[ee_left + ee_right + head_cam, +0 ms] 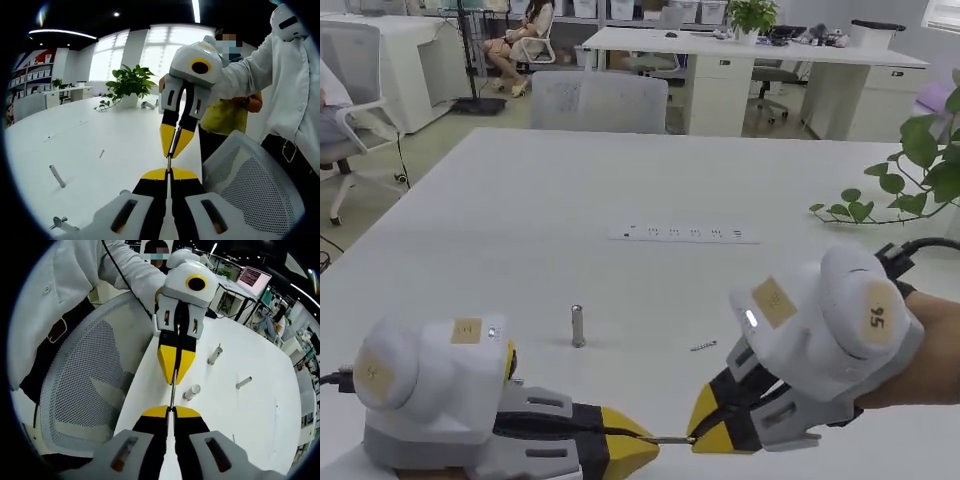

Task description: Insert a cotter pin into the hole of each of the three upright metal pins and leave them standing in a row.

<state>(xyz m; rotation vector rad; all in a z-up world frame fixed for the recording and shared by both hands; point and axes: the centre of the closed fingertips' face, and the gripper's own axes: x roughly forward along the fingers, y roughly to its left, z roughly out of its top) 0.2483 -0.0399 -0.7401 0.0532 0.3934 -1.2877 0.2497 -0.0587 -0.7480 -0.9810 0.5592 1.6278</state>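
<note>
While both grippers pinch it, the cotter pin (675, 438) is held clear of the white table (520, 230), spanning the short gap between the two sets of yellow tips and touching no metal pin. The left gripper (645, 443) has its jaws closed on one end and the right gripper (706, 430) has its jaws closed on the other. Each gripper view shows the thin wire running straight from its own closed jaws into the opposing tips. Beyond the cotter pin, away from the person, an upright metal pin (578, 326) stands on the table, well apart from it. A spare cotter pin (703, 346) lies flat, nearer and to the right. In the right gripper view, a nearest metal pin (189, 392) sits just beside the cotter pin, with a second metal pin (215, 354) and a third metal pin (244, 382) farther off. Whether any of them already carries a cotter pin cannot be told. A power strip (685, 234) lies far beyond the cotter pin. Judgement: the step in hand is a hand-over or re-grip ahead of insertion, and no insertion is under way. The next move calls for one gripper to let go, leaving enough wire protruding from the other. The cotter pin must then be carried to a metal pin and lined up with its cross hole. The freed gripper should probably steady that pin against toppling.
</note>
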